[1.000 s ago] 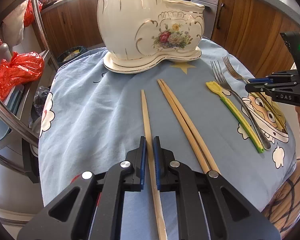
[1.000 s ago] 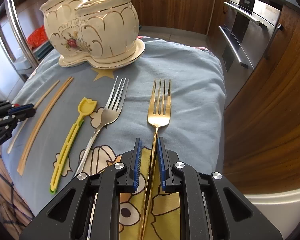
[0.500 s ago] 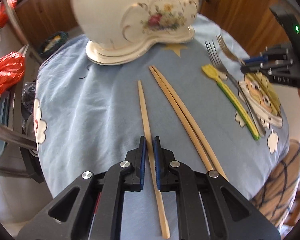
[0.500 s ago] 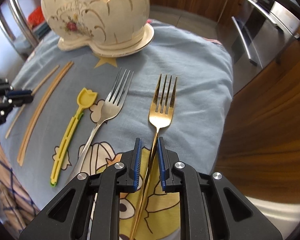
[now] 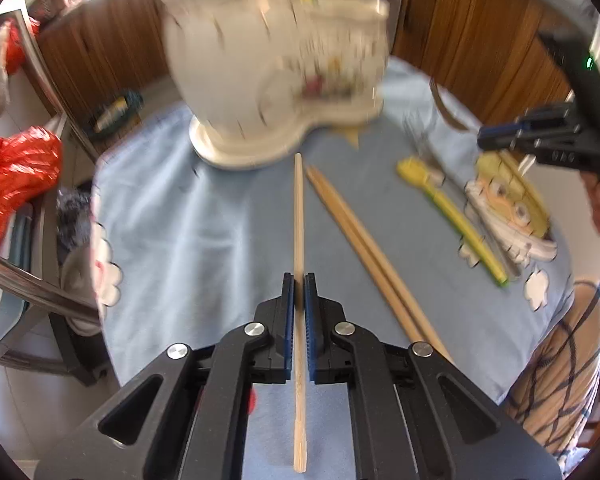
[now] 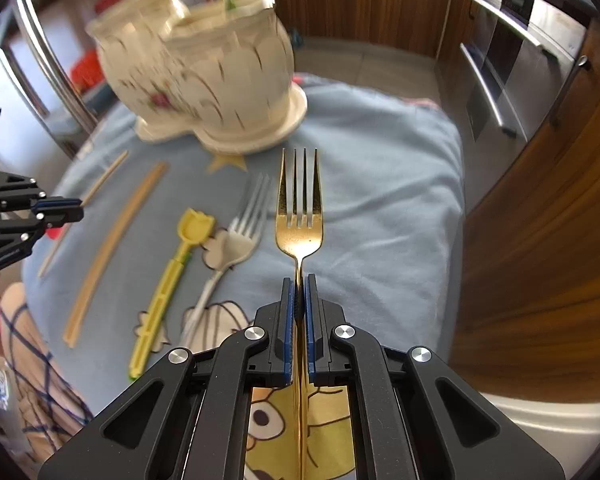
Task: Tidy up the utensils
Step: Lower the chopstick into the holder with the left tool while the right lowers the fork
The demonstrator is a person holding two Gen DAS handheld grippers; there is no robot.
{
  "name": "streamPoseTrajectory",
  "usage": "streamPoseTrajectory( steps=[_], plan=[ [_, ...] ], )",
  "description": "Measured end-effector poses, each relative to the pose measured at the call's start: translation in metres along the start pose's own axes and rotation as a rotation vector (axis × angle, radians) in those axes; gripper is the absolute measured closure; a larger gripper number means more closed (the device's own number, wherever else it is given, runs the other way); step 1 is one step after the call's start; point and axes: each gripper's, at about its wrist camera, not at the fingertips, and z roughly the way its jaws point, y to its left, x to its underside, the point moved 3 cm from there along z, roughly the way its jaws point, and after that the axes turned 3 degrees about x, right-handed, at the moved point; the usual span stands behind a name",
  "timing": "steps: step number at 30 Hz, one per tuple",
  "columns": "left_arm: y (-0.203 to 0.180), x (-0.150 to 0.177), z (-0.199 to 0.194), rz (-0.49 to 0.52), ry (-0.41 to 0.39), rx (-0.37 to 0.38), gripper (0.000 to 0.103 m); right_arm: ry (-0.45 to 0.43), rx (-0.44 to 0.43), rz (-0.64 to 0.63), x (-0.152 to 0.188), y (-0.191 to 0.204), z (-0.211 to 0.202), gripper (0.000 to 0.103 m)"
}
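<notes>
The left gripper (image 5: 299,280) is clamped on a single chopstick (image 5: 299,216), its blue pads pressed flat against the wood about two-thirds of the way toward the butt end, so the long tip runs toward twelve o'clock at the ceramic holder (image 5: 276,76). The right gripper (image 6: 299,280) is closed on the neck of the gold fork (image 6: 299,208), just below the head, with the tines pointing to twelve o'clock and the handle trailing back between the arms. Both grips appear chosen so that each piece can be tipped into the holder leading end first; that reads as the step in hand.

The holder, white with gilt ribs and a flower motif, stands on its matching saucer on the blue cartoon-print cloth (image 5: 204,240). Something yellow and some pale sticks already poke from its top, though blur hides what they are.

The left wrist view shows the pair of chopsticks (image 5: 364,248) lying together at about two o'clock from the held one, then the yellow pick (image 5: 448,208) at three o'clock, with a hand on the other tool's grip at the right edge. The right wrist view adds what the left barely resolves: the silver fork (image 6: 240,236) lying at nine o'clock of the gold one, between it and the pick, and the oven (image 6: 520,76) at two o'clock.
</notes>
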Motion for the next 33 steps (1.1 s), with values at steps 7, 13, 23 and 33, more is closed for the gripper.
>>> streamPoseTrajectory(
  steps=[7, 13, 23, 33],
  plan=[
    [0.02, 0.0, -0.06, -0.1, -0.3, -0.003, 0.098, -0.219, -0.042, 0.039, 0.005, -0.001, -0.045, 0.097],
    [0.032, -0.008, -0.085, -0.167, -0.459, -0.004, 0.098, -0.374, -0.077, 0.06, -0.003, 0.006, -0.077, 0.097],
    [0.02, -0.038, -0.097, -0.144, -0.584, -0.043, 0.098, -0.592, -0.062, 0.053, -0.041, 0.014, -0.122, 0.097],
    [0.025, -0.073, -0.112, -0.146, -0.707, -0.072, 0.098, -0.775, -0.103, 0.027, -0.08, 0.019, -0.156, 0.097]
  ],
)
